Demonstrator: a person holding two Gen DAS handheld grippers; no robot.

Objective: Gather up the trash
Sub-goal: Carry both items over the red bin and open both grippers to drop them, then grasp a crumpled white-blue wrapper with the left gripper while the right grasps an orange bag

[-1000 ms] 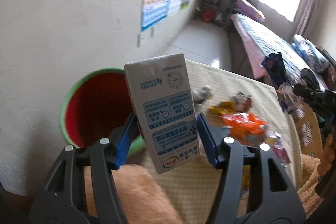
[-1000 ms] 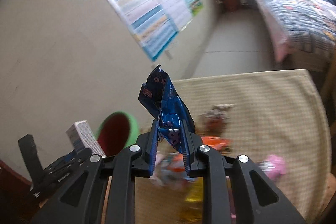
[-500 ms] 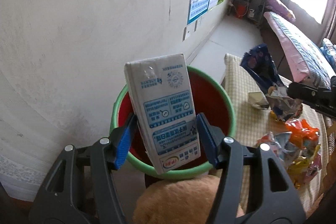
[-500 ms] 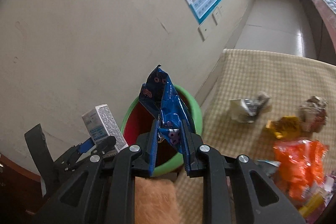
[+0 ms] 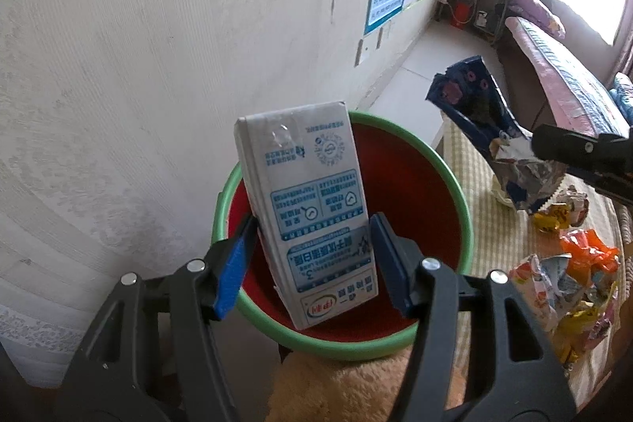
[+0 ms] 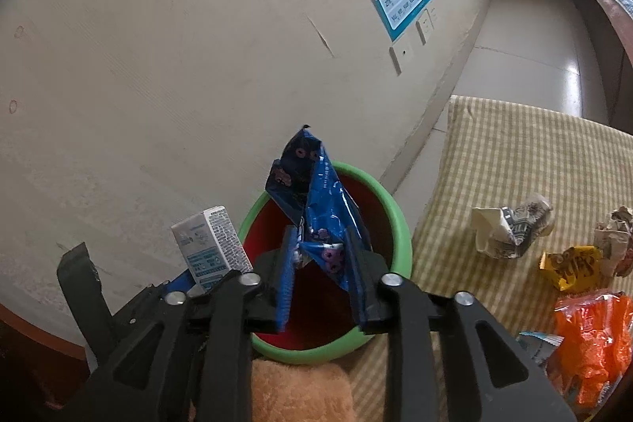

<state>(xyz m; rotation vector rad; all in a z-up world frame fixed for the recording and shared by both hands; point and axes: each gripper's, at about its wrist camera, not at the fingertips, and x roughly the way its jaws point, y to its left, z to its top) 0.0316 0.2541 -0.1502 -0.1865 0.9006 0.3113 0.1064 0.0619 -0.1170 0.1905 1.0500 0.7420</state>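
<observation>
My left gripper [image 5: 312,263] is shut on a white and blue milk carton [image 5: 308,208] and holds it over the red bin with a green rim [image 5: 467,224]. My right gripper [image 6: 324,275] is shut on a crumpled blue snack wrapper [image 6: 320,208], also over the bin [image 6: 399,224]. The wrapper shows in the left wrist view [image 5: 482,121] at the bin's right side. The carton shows in the right wrist view [image 6: 209,244] at the bin's left edge.
The bin stands against a pale wall [image 5: 138,66] beside a checked yellow cloth [image 6: 514,153]. On the cloth lie several wrappers: a white crumpled one [image 6: 510,228], a yellow one [image 6: 573,267] and an orange one [image 6: 589,339]. A tan furry cushion [image 5: 356,386] lies below the bin.
Both grippers have moved left from over the cloth to over the bin, each keeping its load. The wrappers on the cloth have slid to the right of both views.
</observation>
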